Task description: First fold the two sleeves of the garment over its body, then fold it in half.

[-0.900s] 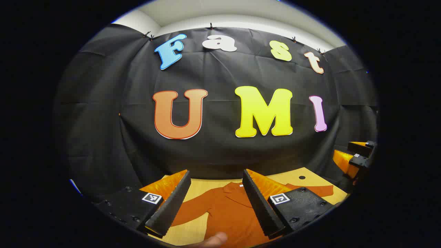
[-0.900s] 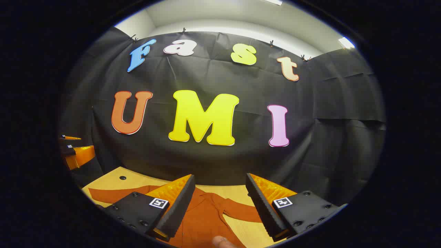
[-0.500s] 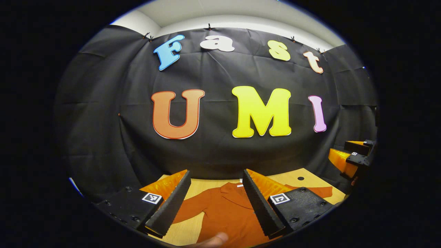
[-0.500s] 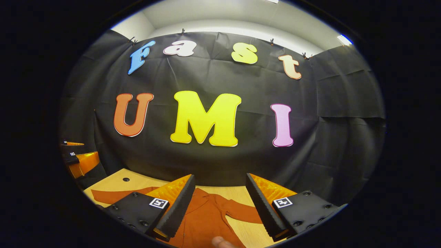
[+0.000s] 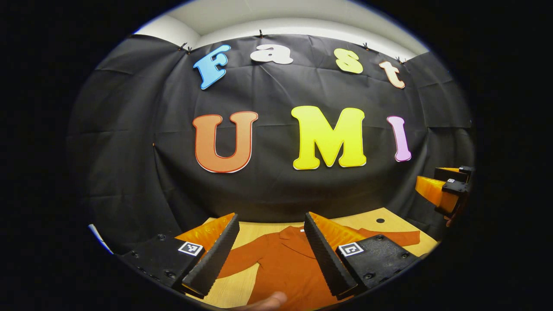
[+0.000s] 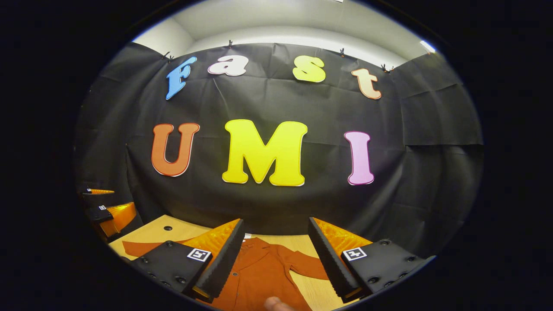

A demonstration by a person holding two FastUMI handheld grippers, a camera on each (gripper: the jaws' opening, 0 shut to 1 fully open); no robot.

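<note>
A rust-orange garment (image 5: 285,268) lies spread flat on a pale wooden tabletop (image 5: 380,226), collar toward the black cloth wall, both sleeves stretched out to the sides. In the left gripper view, the left hand-held gripper (image 5: 270,250) hangs above it with its fingers wide apart, holding nothing; the garment's body shows through the gap. At 3 o'clock in that view the right hand-held gripper (image 5: 445,190) floats clear of the tabletop. In the right gripper view, the right hand-held gripper (image 6: 276,255) is likewise spread open and empty over the garment (image 6: 263,272), with the left hand-held gripper (image 6: 108,209) at 9 o'clock. A fingertip (image 6: 276,303) peeks in at 6 o'clock.
</note>
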